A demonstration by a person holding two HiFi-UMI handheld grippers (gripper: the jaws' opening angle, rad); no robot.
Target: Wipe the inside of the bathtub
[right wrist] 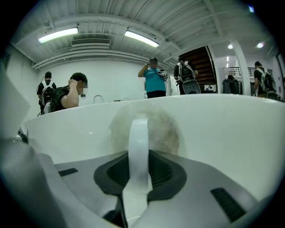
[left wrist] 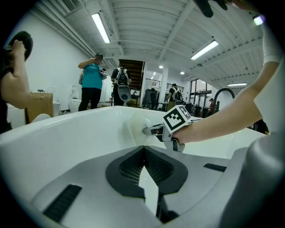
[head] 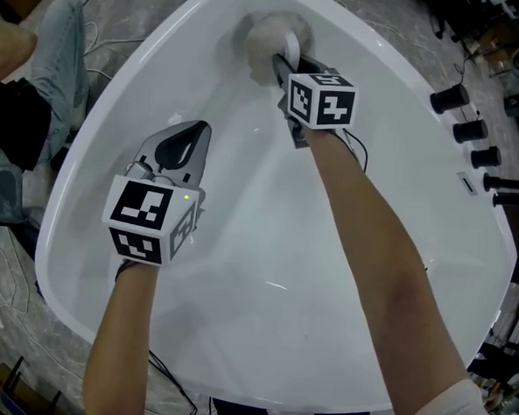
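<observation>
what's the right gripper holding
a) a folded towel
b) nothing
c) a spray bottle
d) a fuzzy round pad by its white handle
d: the right gripper has its jaws shut on the white handle of the fuzzy pad, which sits against the bathtub wall.

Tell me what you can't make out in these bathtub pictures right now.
- Working face of the scrubbing pad: pressed against the bathtub wall, so the pad itself hides it in every view.
- Tub floor under the right forearm, head view: covered by the arm.
- Black fittings beside the rim, head view: too small to identify, and the lowest ones are cut off by the right edge.
</observation>
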